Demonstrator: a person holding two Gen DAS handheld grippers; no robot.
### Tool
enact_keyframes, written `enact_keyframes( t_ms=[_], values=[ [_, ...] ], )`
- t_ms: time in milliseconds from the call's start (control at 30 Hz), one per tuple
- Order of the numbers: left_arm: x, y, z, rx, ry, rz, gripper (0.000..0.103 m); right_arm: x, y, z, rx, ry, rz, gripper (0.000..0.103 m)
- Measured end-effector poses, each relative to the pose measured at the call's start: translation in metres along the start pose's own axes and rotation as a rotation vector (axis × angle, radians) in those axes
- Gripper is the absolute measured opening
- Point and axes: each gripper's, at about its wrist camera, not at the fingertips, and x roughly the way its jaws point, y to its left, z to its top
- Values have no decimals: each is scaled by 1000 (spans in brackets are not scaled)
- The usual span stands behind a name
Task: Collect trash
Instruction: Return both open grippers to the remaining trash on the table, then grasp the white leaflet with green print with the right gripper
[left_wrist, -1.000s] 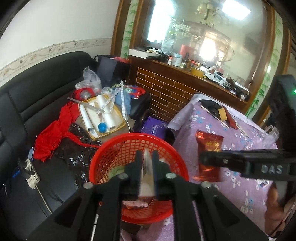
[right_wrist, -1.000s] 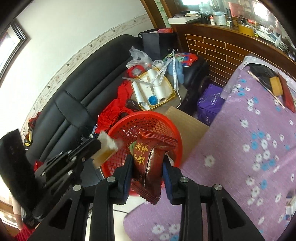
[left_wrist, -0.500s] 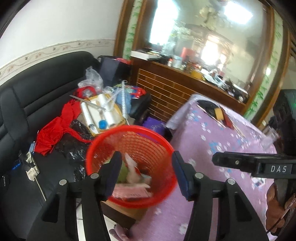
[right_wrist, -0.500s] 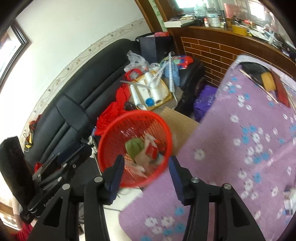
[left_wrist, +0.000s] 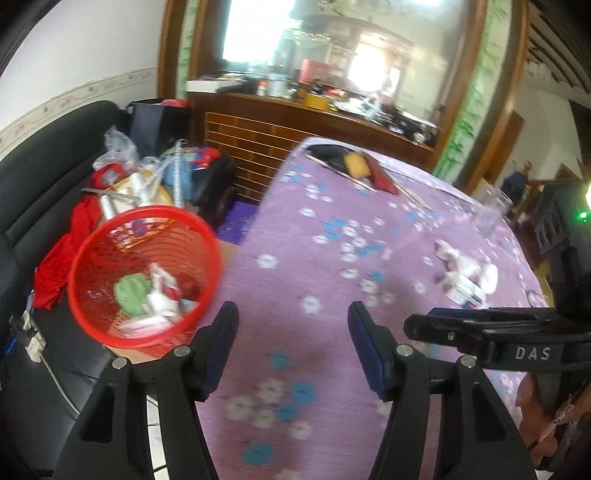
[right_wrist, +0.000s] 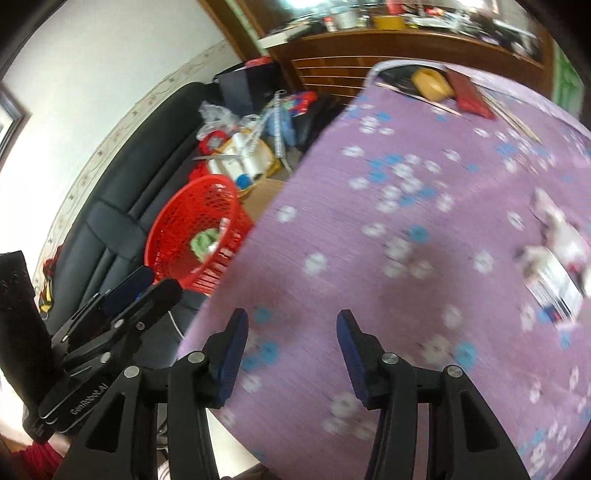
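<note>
A red mesh basket stands left of the table and holds a green lump and white and red wrappers. My left gripper hangs over the purple flowered tablecloth, just right of the basket; its jaws are opening with nothing between them. My right gripper is open and empty over the same cloth, and its side shows in the left wrist view. Crumpled white paper and small packets lie blurred on the cloth, ahead and to the right.
A clear glass stands on the table beyond the paper. A yellow block and a red flat thing lie at the far end. The black sofa carries a tray of white rolls, red cloth and bags. A wooden counter stands behind.
Both grippers let go of what they held, the pale piece and the red packet, into the basket and opened. Both then swung right, from above the basket to above the table.
</note>
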Motion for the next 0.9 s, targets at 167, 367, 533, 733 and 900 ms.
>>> enact_keyframes(
  t_ms=[167,367,533,733,900],
  values=[
    [0,-36,-7,44,21,-33,61,-28,-59,-12,58,-26,-72,56],
    [-5,-59,-16,85,43,-37,62,-45,-156,3,54,-3,-247,59],
    [-10,-65,-25,96,60,-18,62,-37,-208,20,-29,60,-306,61],
    [-12,-66,-27,92,81,-4,62,-9,-211,29,-174,135,-313,63],
    [-8,-77,-23,114,90,-16,62,6,-212,24,-203,189,-329,43]
  ],
)
